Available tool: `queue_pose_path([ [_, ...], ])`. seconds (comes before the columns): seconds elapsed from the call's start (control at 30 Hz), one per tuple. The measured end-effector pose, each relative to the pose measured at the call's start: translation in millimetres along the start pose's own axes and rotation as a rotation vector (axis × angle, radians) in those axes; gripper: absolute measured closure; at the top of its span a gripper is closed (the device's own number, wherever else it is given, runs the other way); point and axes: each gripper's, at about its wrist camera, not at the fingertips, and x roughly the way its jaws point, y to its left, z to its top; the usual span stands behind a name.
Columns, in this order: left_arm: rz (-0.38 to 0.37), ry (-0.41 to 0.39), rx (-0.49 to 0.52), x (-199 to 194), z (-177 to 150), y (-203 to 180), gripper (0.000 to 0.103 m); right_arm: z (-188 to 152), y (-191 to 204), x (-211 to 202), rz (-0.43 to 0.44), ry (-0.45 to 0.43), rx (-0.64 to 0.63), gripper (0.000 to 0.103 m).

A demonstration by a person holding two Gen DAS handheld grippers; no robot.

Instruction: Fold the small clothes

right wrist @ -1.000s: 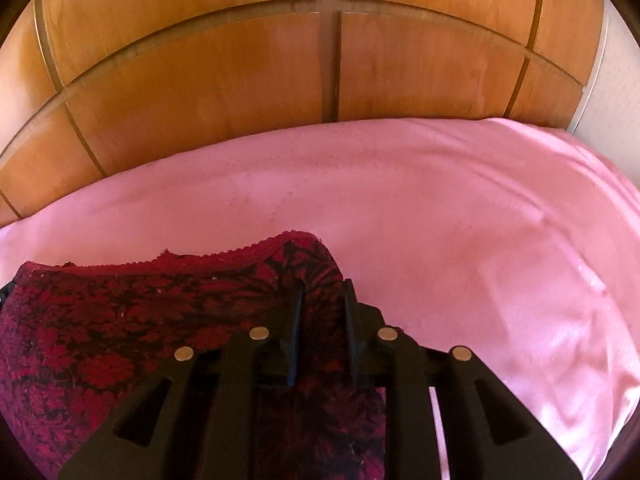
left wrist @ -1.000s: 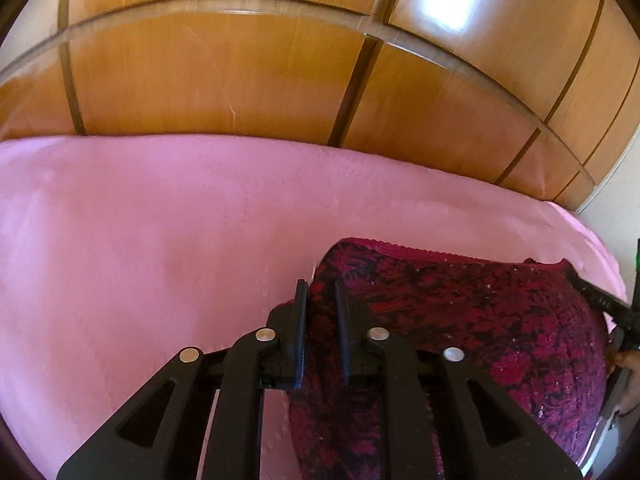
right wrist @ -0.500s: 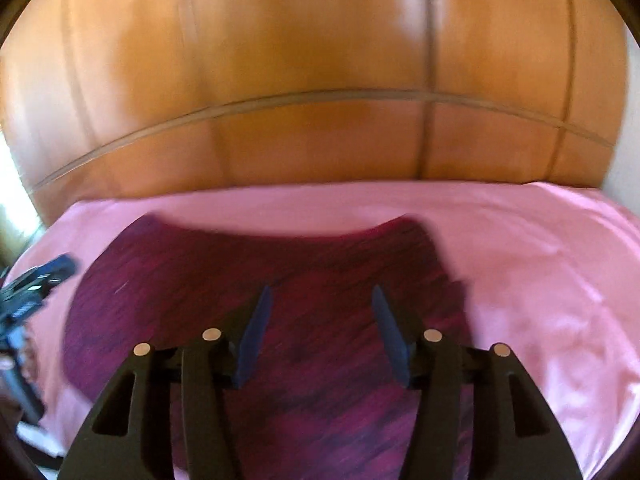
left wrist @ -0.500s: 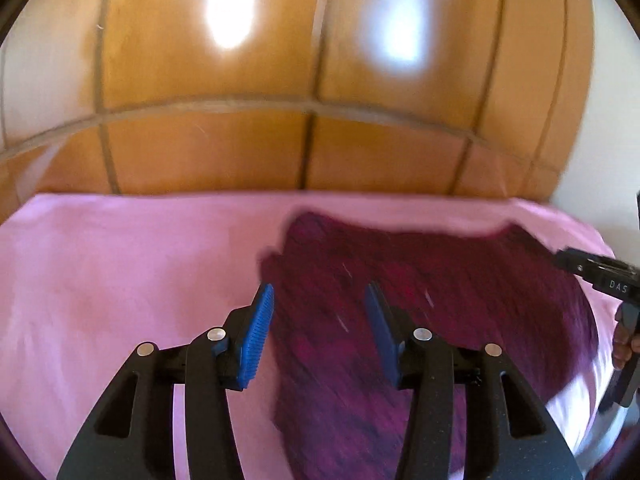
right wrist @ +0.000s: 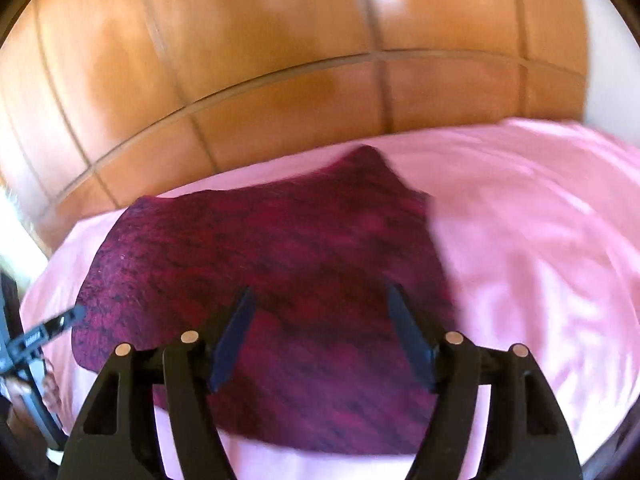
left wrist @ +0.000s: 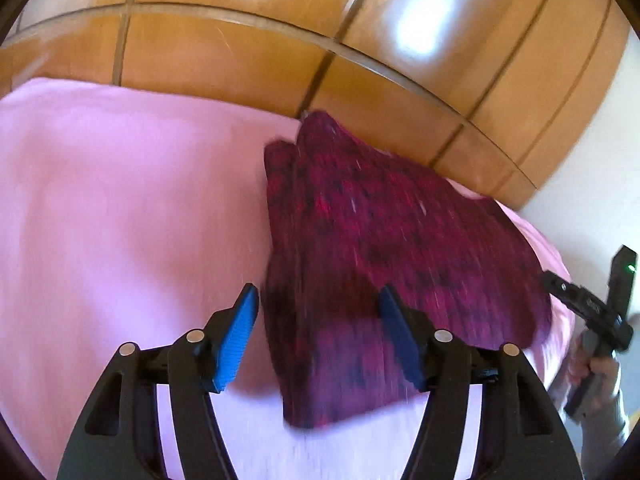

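glossy wood panelling (left wrist: 248, 60), smooth pink sheet (left wrist: 120, 208)

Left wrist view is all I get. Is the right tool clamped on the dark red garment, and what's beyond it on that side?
Observer: No. The right tool is opening, pads off the dark red garment.
Operator: Anything right of the garment?
Observer: Only bare pink sheet.
Operator: Does the garment's far edge lie flat there?
Observer: Its far right corner peaks toward the wooden headboard.
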Motion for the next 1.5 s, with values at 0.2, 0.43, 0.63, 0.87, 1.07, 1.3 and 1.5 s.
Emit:
queue_pose_path([
  [0.2,-0.1,0.064,-0.016,-1.3,-30.6,0.4,0.041,-40.5,-42.1,-14.7,-0.03,0.079,0.055,0.041],
  [0.43,-0.158,0.082,-0.062,0.3,-22.4,4.6,0.08,-48.4,-40.7,-3.6,-0.023,0.117,0.068,0.088],
  [0.63,-0.221,0.062,-0.07,-36.2,-29.5,9.2,0.084,-47.0,-35.1,-52.8,0.041,0.084,0.067,0.09],
  [0.87,-0.202,0.113,-0.04,-71.8,-66.0,1.3,0.082,-90.0,-46.0,-82.4,0.076,0.182,0.089,0.09],
  [1.07,-0.167,0.058,-0.087,-83.9,-54.2,16.3,0.069,-88.9,-51.6,-85.7,0.065,0.151,0.128,0.069],
  [1.3,-0.168,0.03,-0.091,-52.3,0.6,15.2,0.067,-40.2,-46.8,-56.3,0.029,0.08,0.153,0.049],
  [1.5,-0.161,0.08,-0.065,-13.7,15.5,8.3,0.088,-14.6,-44.0,-9.6,0.033,0.132,0.182,0.083],
])
